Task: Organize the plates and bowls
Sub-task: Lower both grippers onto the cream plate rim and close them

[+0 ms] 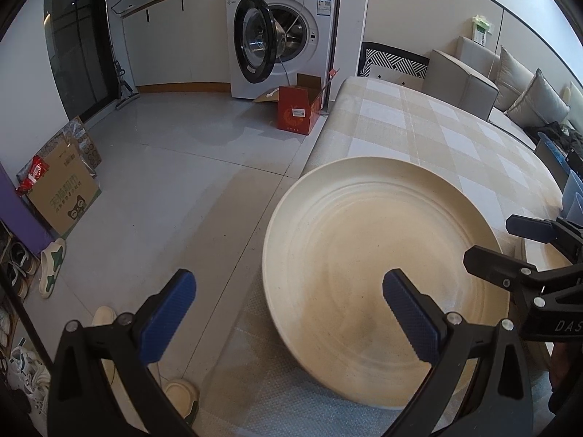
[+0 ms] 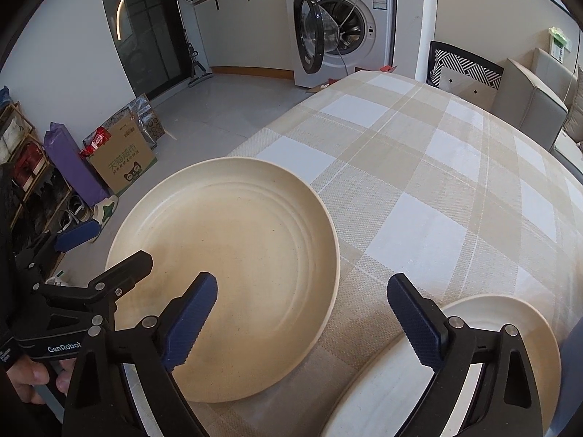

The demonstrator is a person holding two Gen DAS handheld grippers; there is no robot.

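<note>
Item: large plate (image 2: pixel 233 255), cream, round, shallow, with concentric ridges inside a raised rim and fine dark speckling. Location: near corner of the desk (image 2: pixel 419 167), on a beige-and-white checked cloth.
Item: second plate (image 2: pixel 510 331), paler, just beside the first, partly hidden.
Left gripper (image 1: pixel 288 313): fingers spread wide, holding nothing.
Right gripper (image 2: pixel 302 317): fingers spread wide, holding nothing.
</note>
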